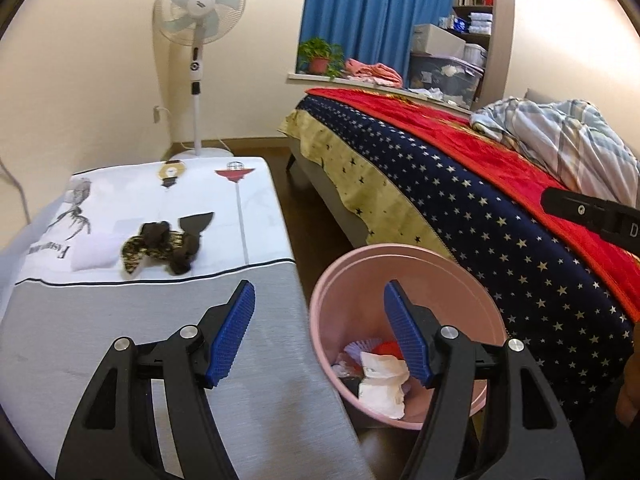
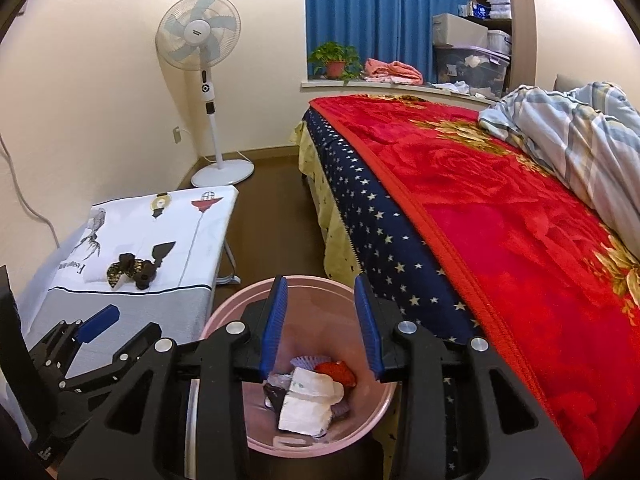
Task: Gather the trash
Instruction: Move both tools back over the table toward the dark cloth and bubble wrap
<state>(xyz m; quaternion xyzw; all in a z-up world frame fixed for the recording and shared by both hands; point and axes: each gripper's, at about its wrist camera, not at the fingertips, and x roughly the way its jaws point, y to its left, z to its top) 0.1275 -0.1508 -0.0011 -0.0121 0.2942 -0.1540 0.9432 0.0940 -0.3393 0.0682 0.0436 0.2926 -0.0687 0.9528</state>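
Note:
A pink bin (image 1: 360, 253) stands on the floor between the low table and the bed. It holds crumpled white paper (image 1: 382, 384), a red scrap and a pleated paper cup. My left gripper (image 1: 318, 292) is open and empty, above the table's near edge and the bin's left rim. My right gripper (image 2: 320, 284) hangs over the pink bin (image 2: 376, 412), jaws apart with nothing between them; the white paper (image 2: 308, 400) lies below. Dark crumpled wrappers (image 1: 164, 246) and a white wad (image 1: 94, 252) lie on the table. In the right wrist view the wrappers (image 2: 132, 268) show at the left.
The low table (image 1: 240, 320) has a white and grey printed cloth. A bed with a red blanket (image 2: 500, 220) and a starry sheet fills the right side. A standing fan (image 1: 198, 12) is in the corner. A brown strip of floor (image 2: 272, 200) runs between table and bed.

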